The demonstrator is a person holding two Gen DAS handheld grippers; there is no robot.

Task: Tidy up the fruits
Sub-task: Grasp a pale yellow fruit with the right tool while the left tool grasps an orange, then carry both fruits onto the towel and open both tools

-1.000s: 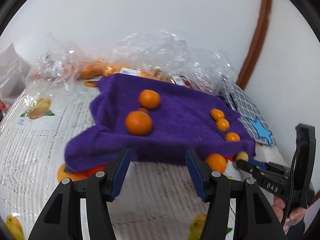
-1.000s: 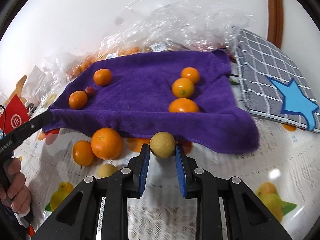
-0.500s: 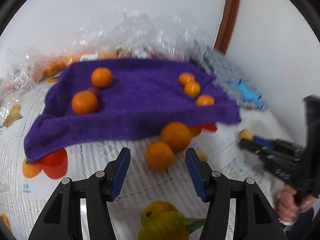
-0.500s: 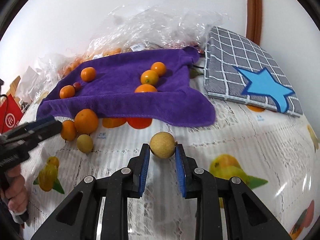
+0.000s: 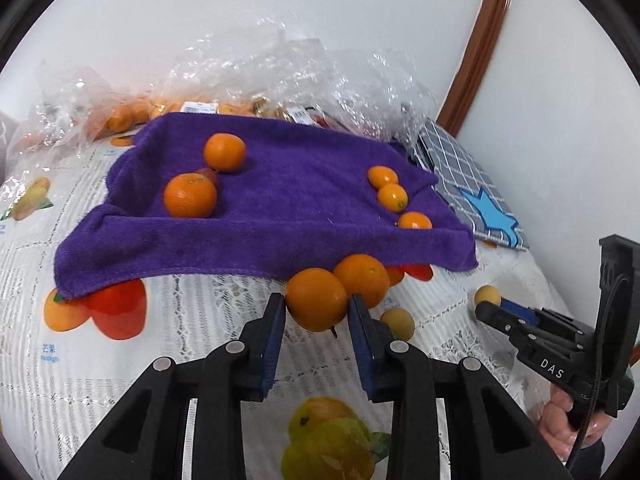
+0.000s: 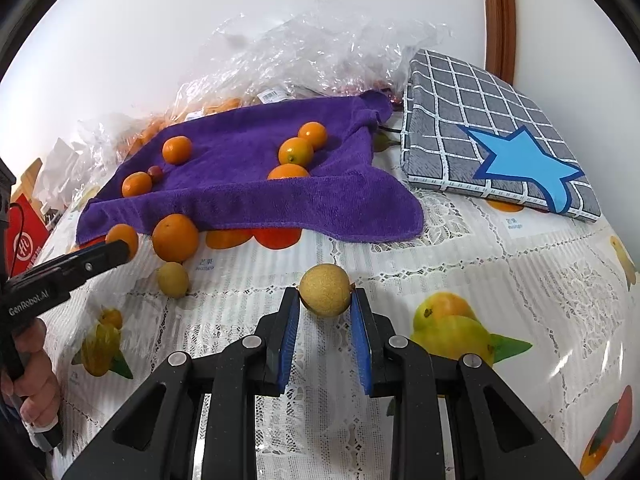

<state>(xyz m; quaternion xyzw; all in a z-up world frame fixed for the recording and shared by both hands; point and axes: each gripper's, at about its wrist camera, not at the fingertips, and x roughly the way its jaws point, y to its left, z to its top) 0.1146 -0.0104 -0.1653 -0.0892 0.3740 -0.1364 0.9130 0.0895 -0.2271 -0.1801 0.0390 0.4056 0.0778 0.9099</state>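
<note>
Left tool [image 5: 316,312] is pinching an orange [image 5: 316,298] right at the near edge of the purple towel [image 5: 280,216], touching a second orange [image 5: 364,282] there. Right tool [image 6: 325,308] is clamped on a small tan fruit [image 6: 325,290] over the bench [image 6: 460,240], in front of the towel. Further back, oranges sit on the towel, plastic bags [image 6: 312,48] behind it.
</note>
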